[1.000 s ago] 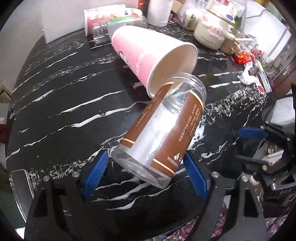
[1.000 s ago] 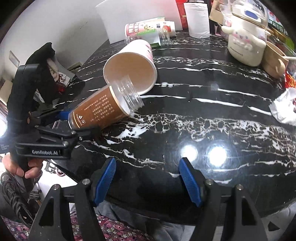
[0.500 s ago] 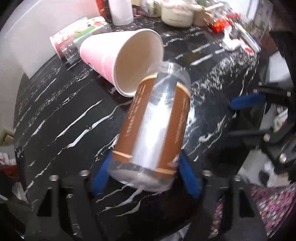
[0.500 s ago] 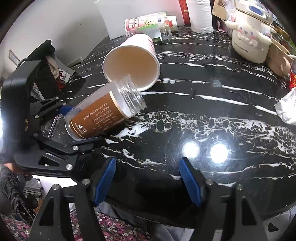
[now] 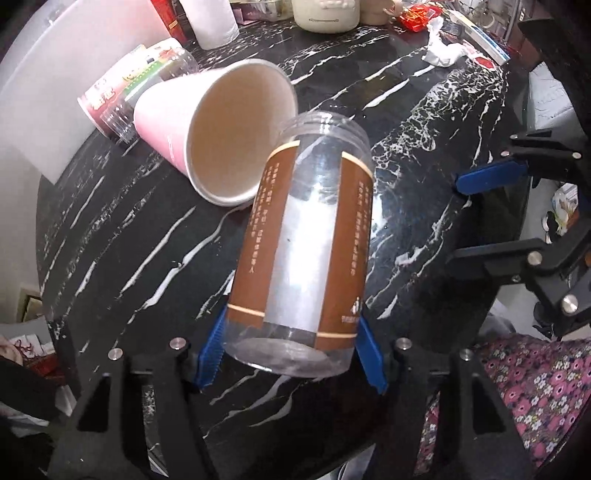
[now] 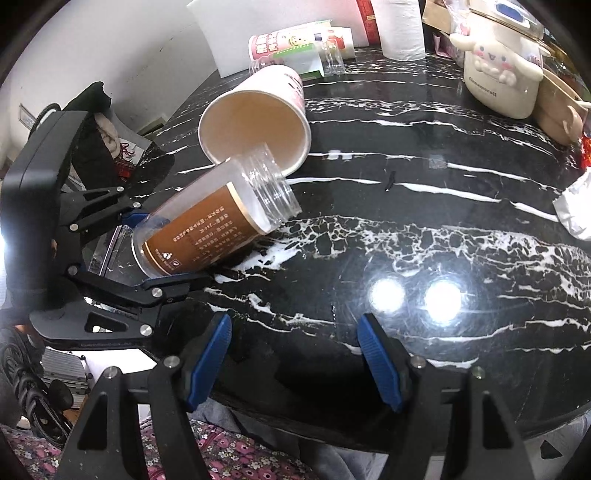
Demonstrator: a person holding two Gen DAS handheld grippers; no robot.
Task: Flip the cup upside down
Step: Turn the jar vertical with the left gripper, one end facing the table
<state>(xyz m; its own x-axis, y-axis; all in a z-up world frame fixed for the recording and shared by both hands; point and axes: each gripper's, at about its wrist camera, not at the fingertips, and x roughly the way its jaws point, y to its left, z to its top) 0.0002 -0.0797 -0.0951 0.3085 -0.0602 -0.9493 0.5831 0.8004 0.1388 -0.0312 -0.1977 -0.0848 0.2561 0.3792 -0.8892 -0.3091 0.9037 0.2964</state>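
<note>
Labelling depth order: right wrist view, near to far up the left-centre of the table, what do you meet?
Right claw → clear jar with brown label, held by the left claw → pink paper cup on its side → printed jar lying at the back.

Lived-in home, dining or living area. Round black marble-pattern table (image 6: 424,229) crowded at far edge: white cartoon-dog electric cooker (image 6: 498,70), white paper towel roll (image 6: 400,27), printed snack canister lying on its side (image 6: 291,44), crumpled white tissue (image 5: 441,51). Pink floral fabric (image 5: 517,380) below the table edge.
</note>
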